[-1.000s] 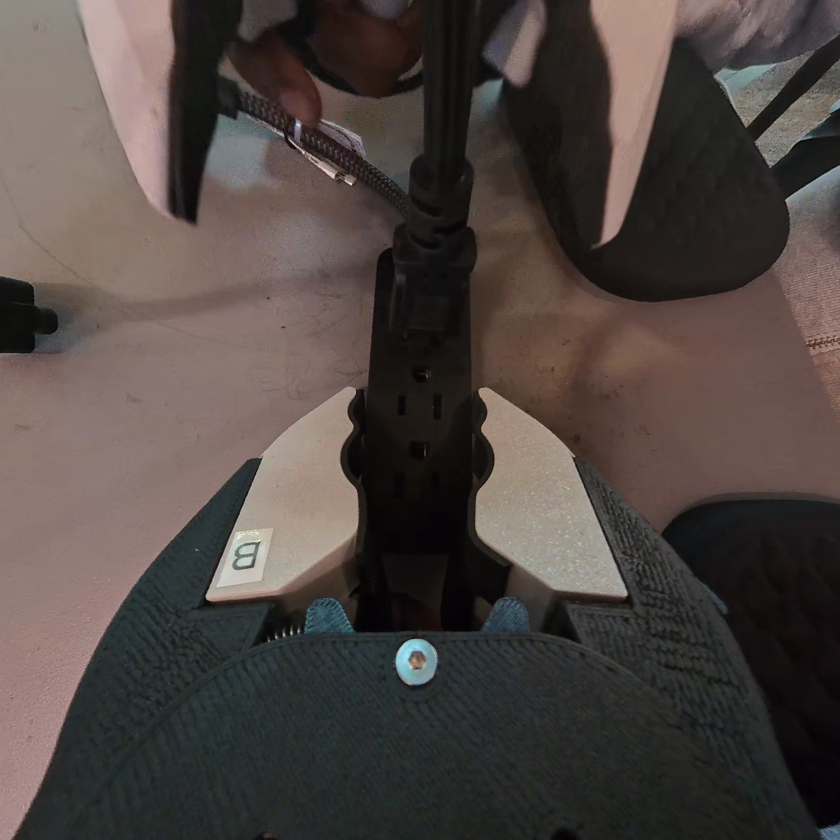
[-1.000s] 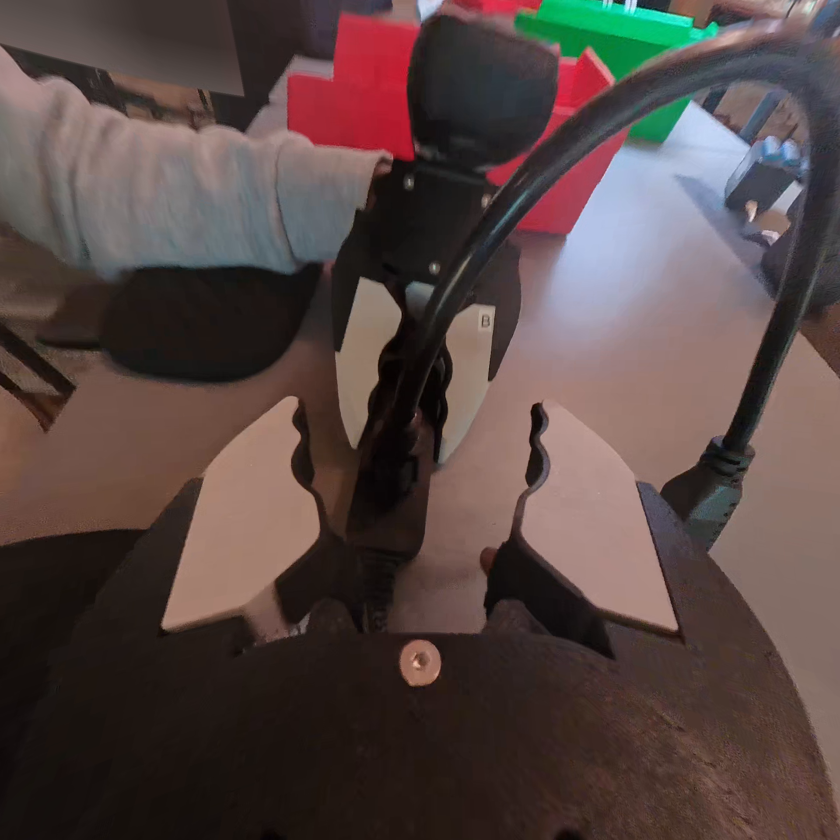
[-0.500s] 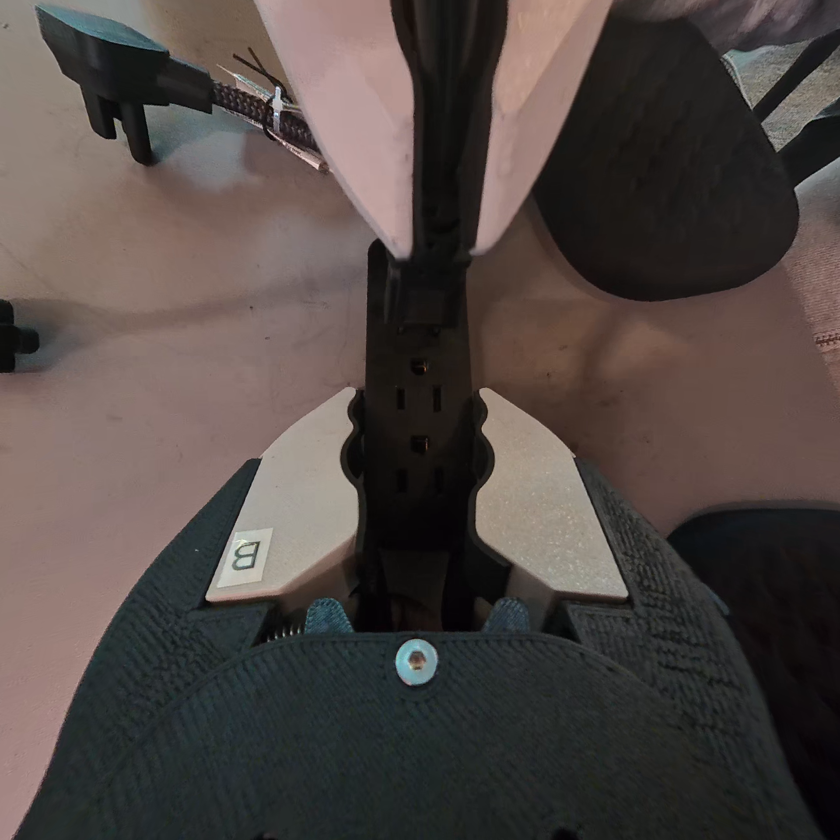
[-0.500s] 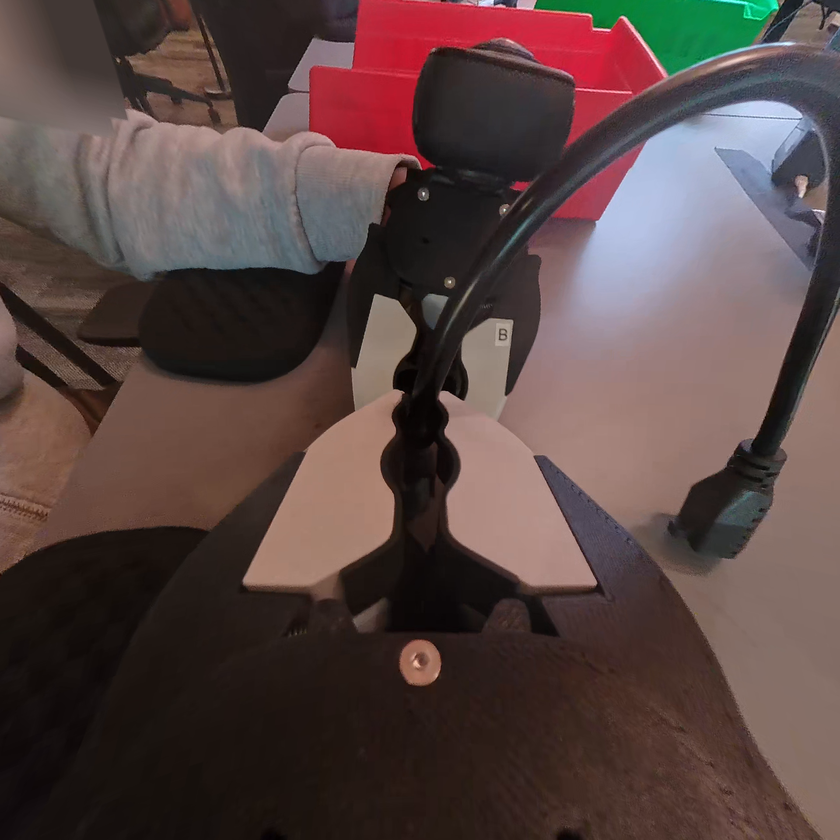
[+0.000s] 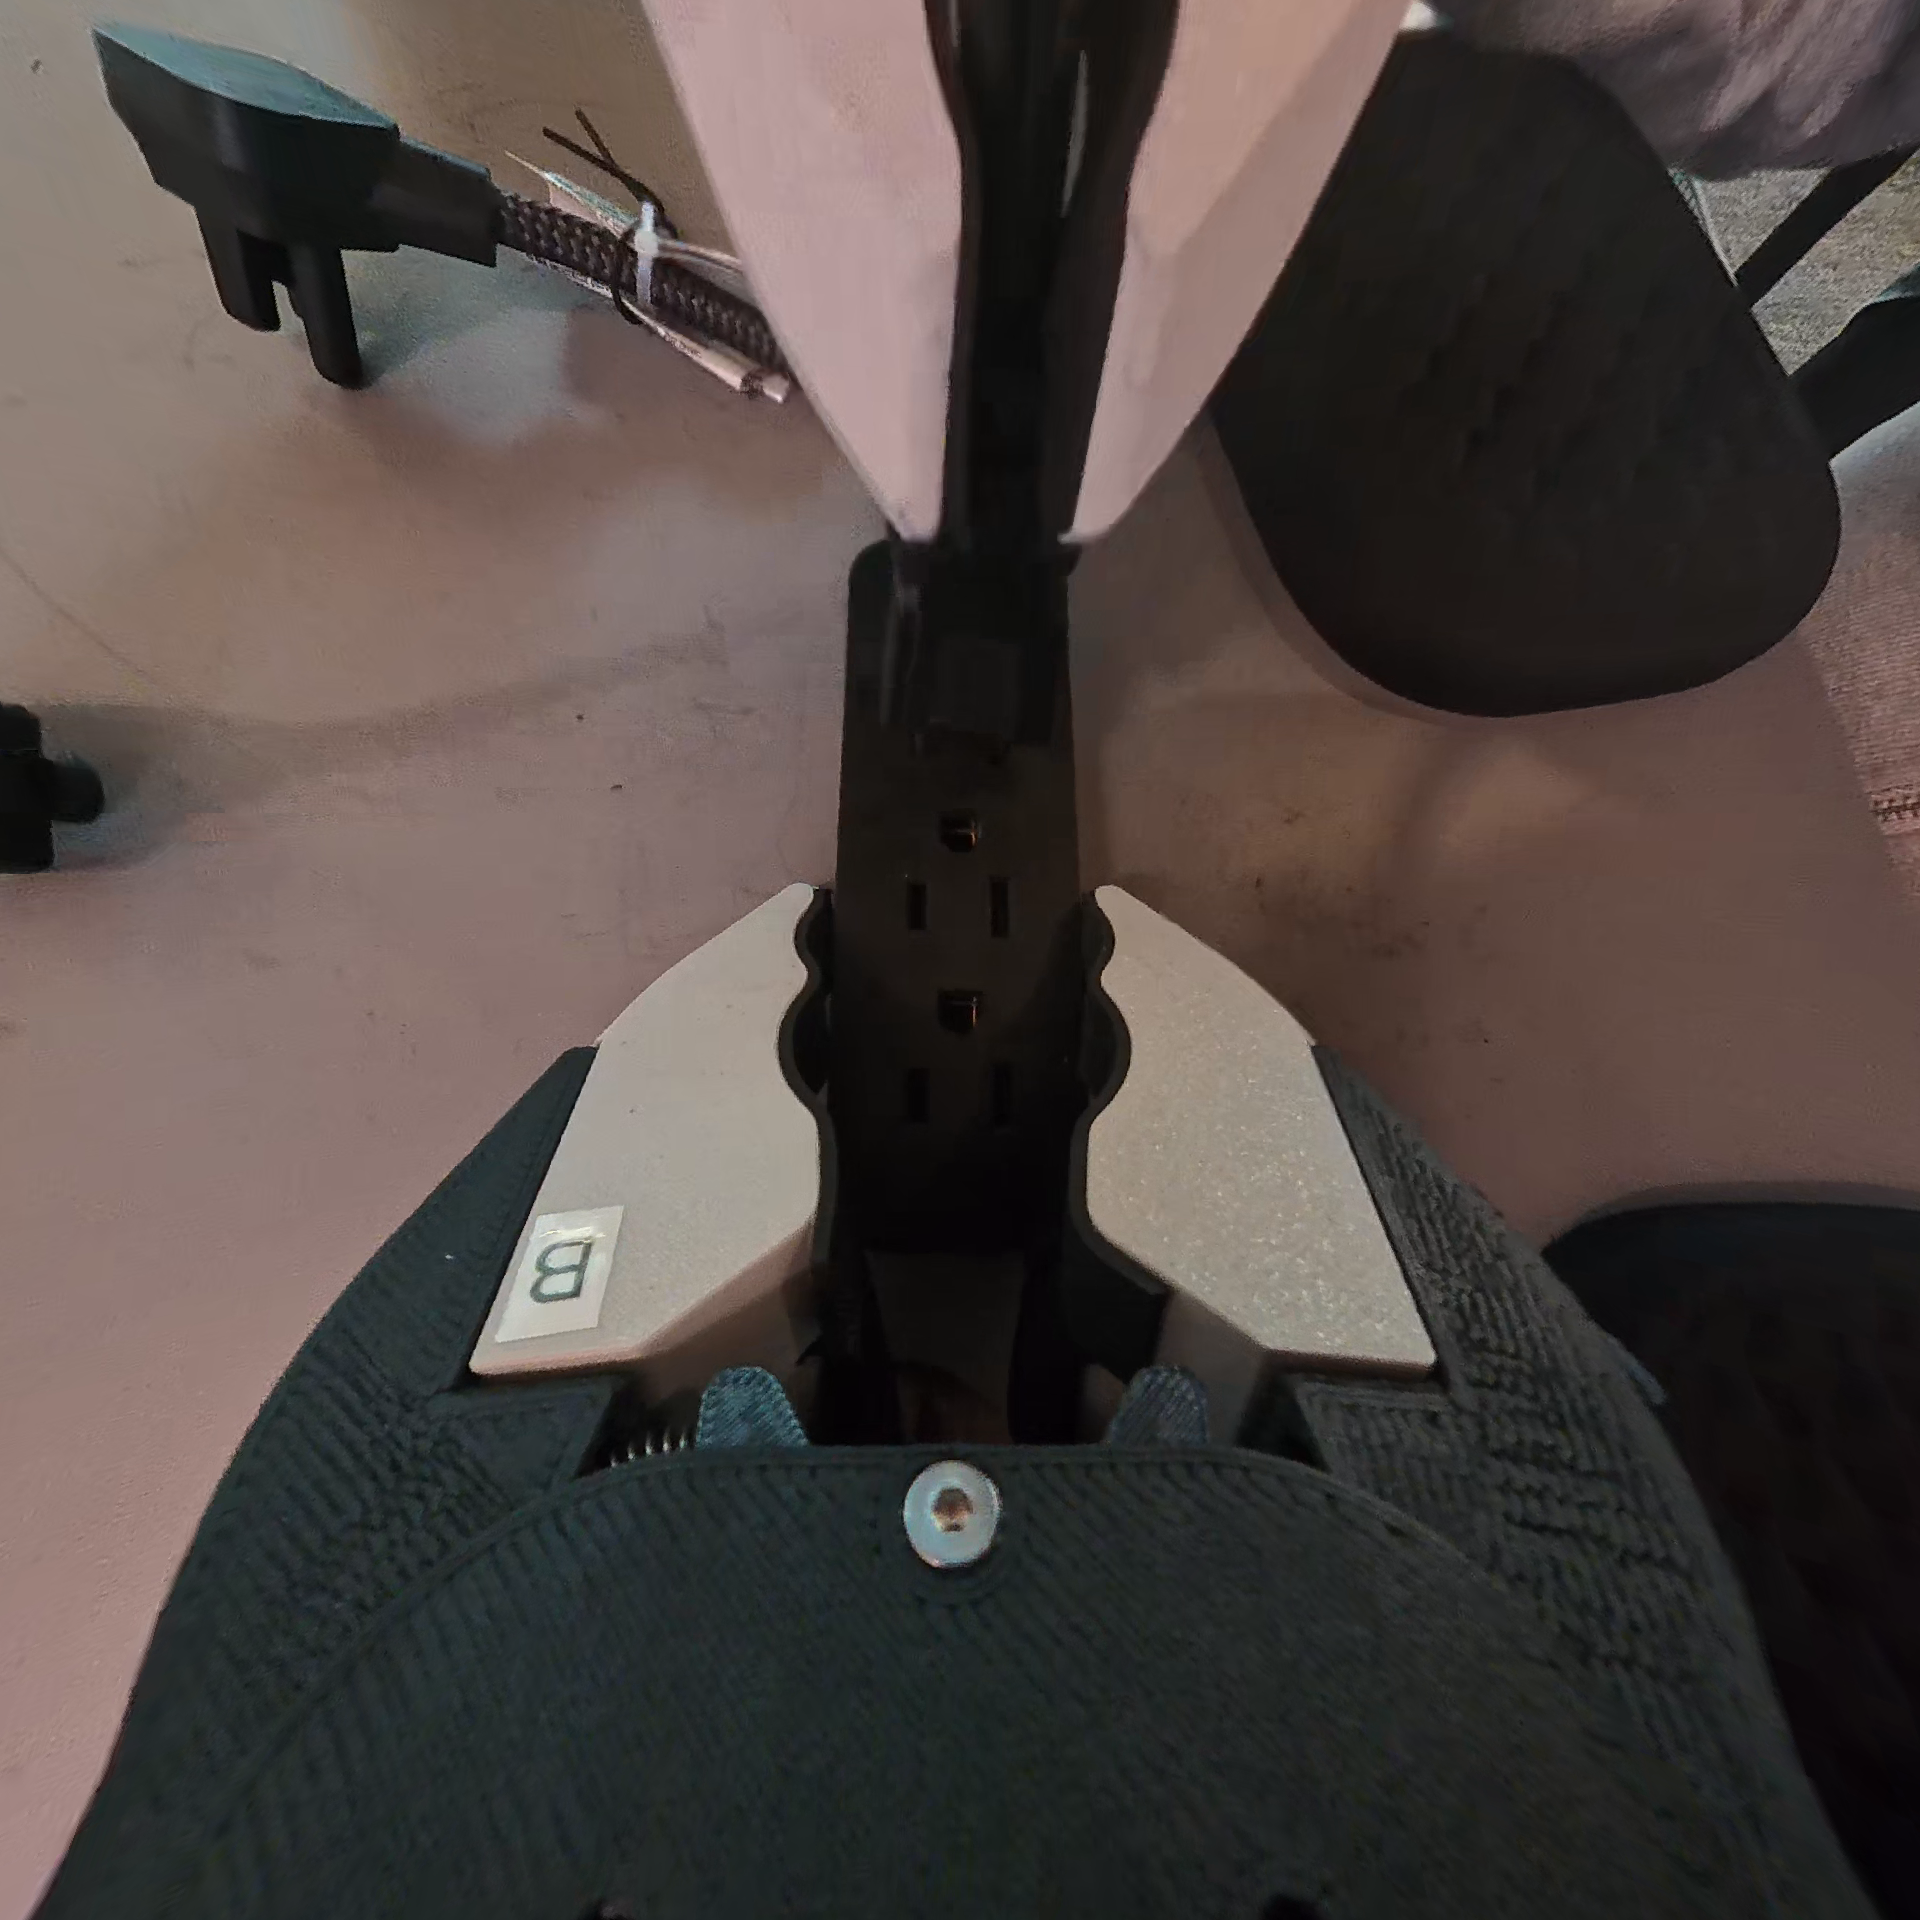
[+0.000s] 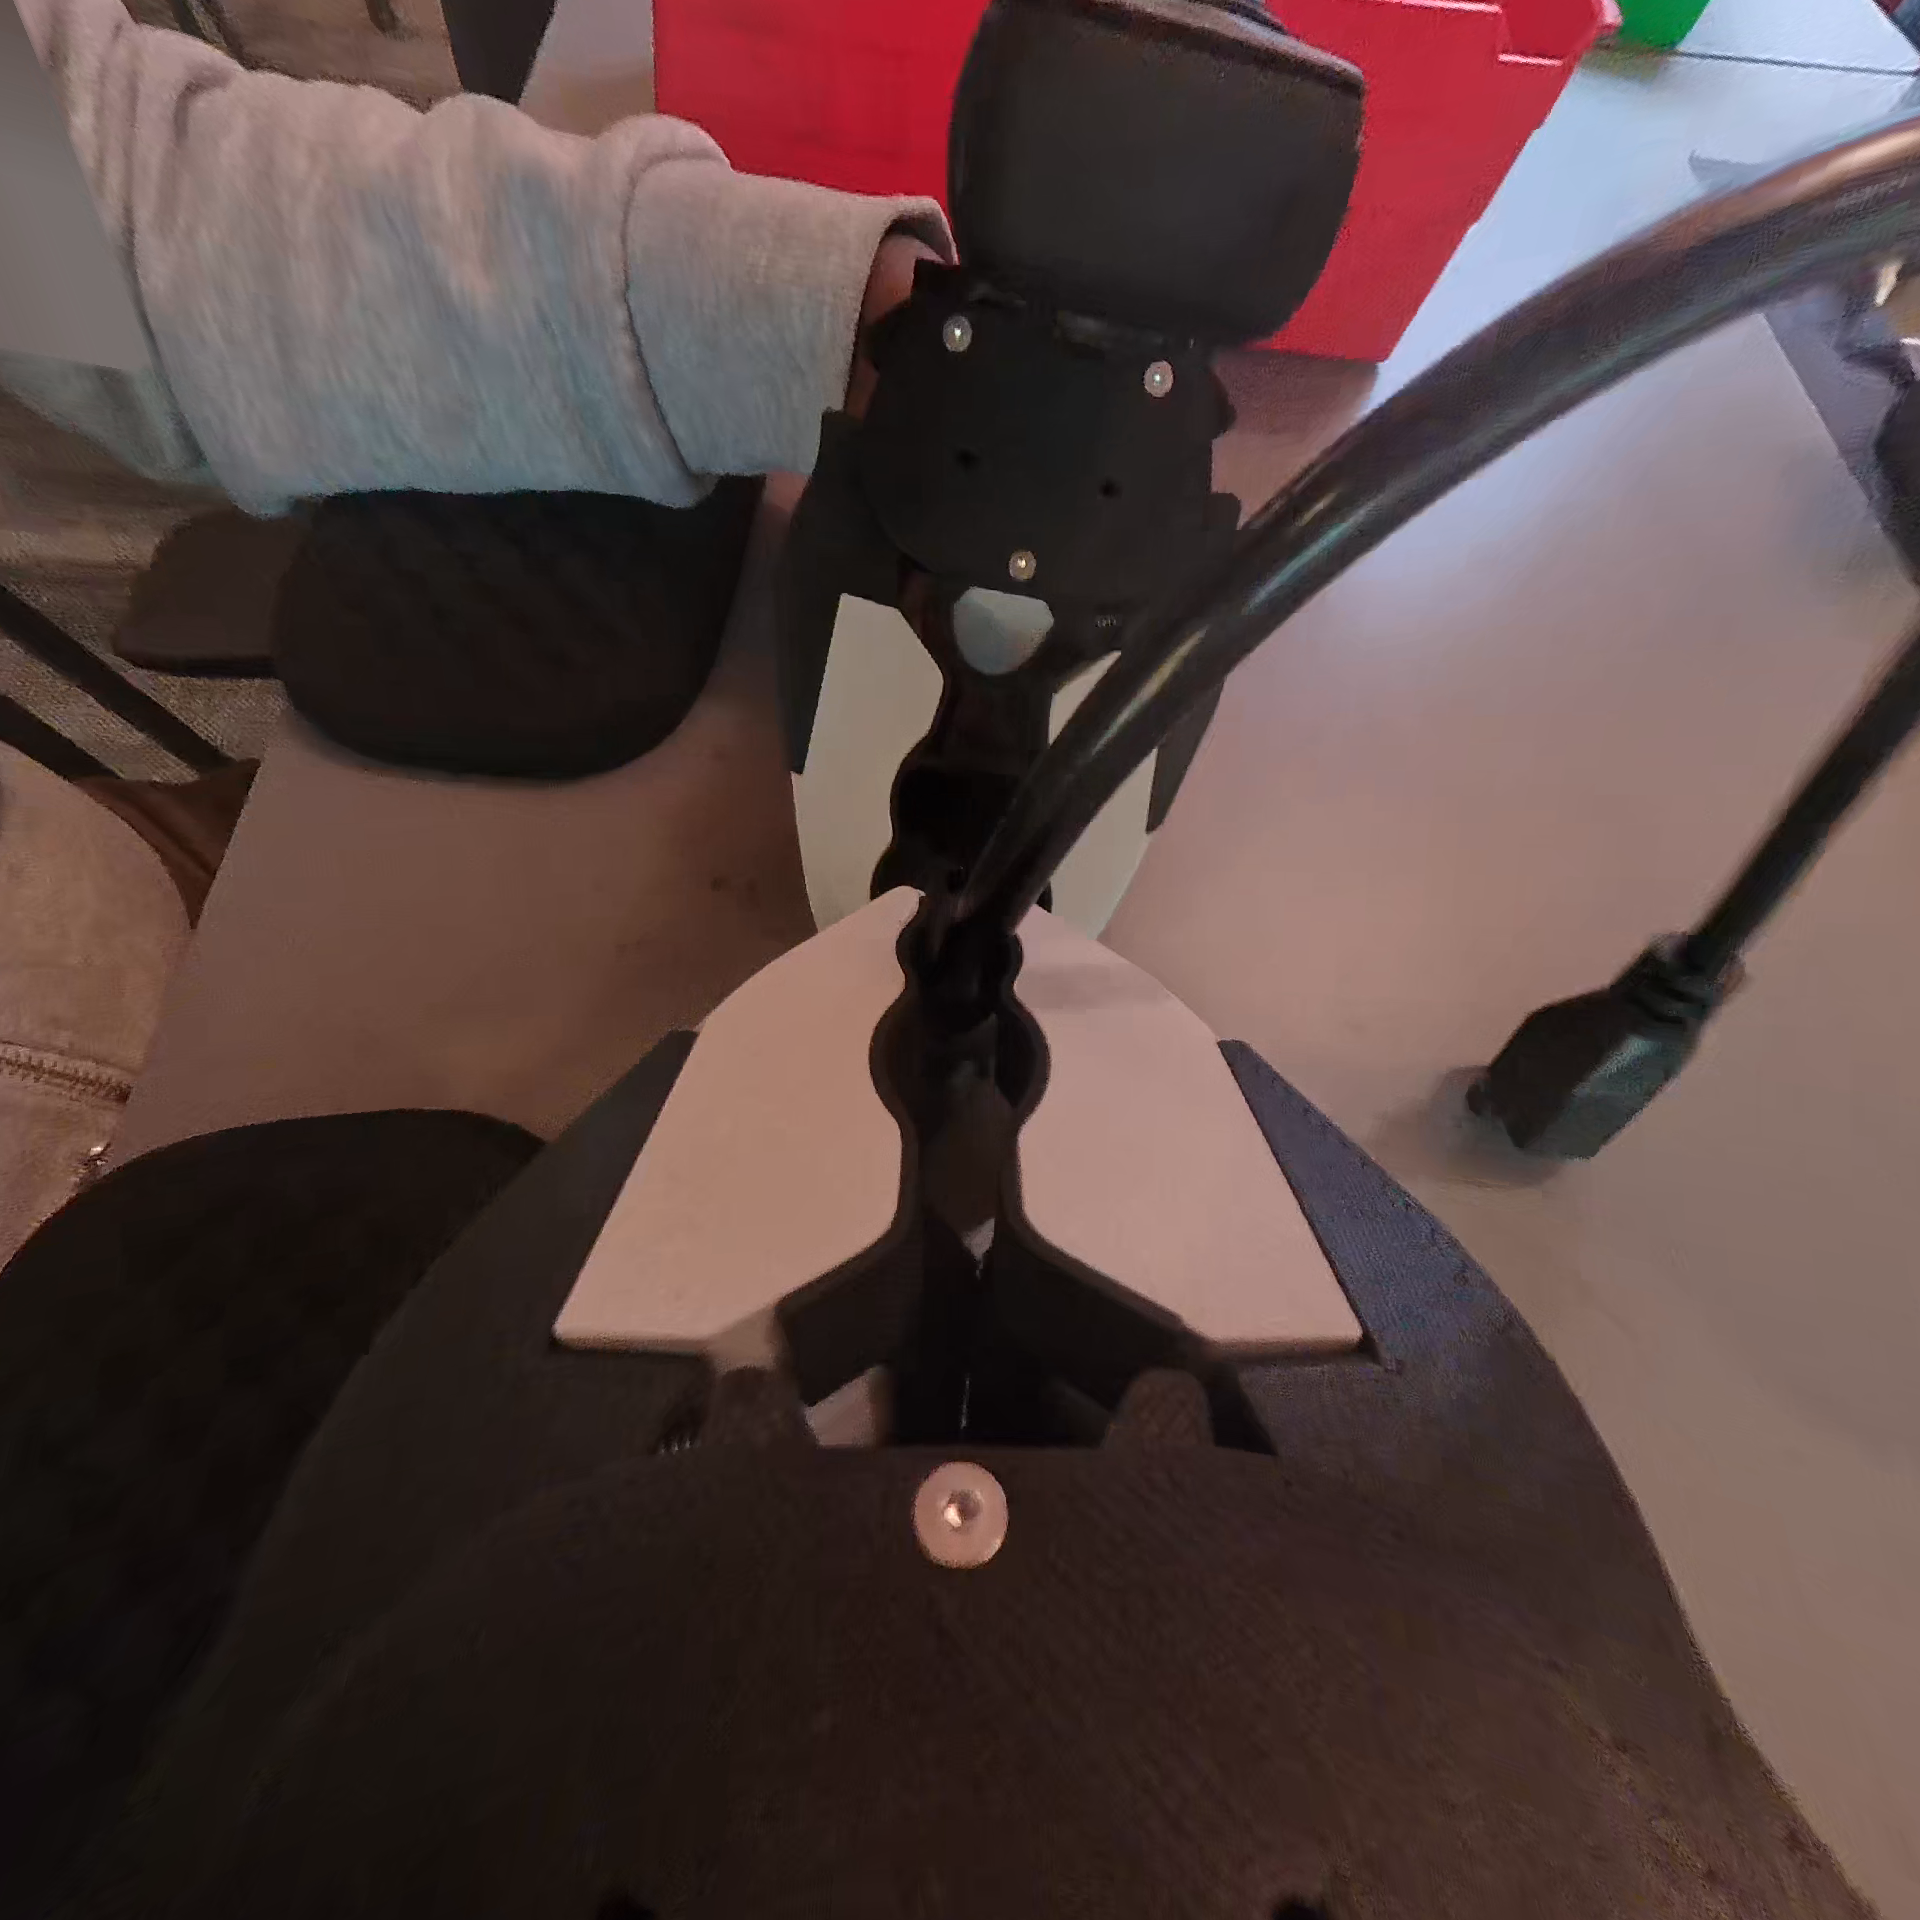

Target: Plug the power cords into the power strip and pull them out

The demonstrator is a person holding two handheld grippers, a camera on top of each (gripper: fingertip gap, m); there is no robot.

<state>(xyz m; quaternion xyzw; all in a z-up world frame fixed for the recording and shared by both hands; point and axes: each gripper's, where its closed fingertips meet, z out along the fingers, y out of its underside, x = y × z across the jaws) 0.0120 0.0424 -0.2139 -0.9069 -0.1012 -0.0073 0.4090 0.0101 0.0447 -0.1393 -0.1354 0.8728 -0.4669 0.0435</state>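
The left hand-held gripper (image 5: 956, 1029) is clamped on the sides of the black power strip (image 5: 956, 914), which lies on the tabletop (image 5: 416, 790) with two free outlets showing. At the strip's far outlet sits a black plug (image 5: 971, 675); the right hand-held gripper (image 6: 961, 997) is clenched around its black power cord (image 6: 1351, 416) just above it. A braided-cable plug (image 5: 270, 197) lies apart at upper left, another cord connector (image 6: 1600, 1060) at right.
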